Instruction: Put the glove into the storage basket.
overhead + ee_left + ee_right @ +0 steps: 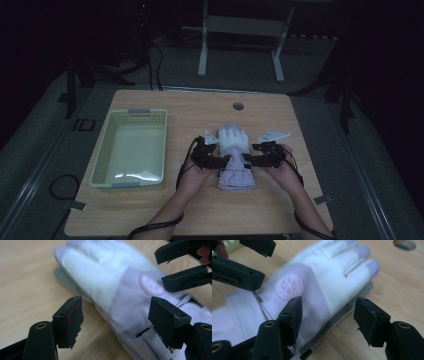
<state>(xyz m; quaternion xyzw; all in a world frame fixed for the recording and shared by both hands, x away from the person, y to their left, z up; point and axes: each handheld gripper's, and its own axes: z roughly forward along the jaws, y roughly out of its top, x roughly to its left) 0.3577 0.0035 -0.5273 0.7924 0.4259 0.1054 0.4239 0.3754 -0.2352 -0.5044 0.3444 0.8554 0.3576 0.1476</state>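
Observation:
A white and pale lilac padded glove [234, 142] lies flat on the wooden table [200, 215], fingers pointing away from me. My left gripper [225, 161] is at the glove's left edge by the cuff, my right gripper [248, 161] at its right edge. In the left gripper view the jaws [117, 317] straddle the glove's [107, 277] side edge, one over bare wood, one over the fabric, with no pad pressing. In the right gripper view the jaws [328, 317] likewise straddle the glove's [329, 277] other edge, standing apart. Each view shows the other gripper beyond the glove.
A pale green plastic basket [102, 150] stands on the table's left half with nothing in it. A round cable hole [238, 106] sits near the far edge. A white desk frame [202, 45] stands on the dark floor behind the table.

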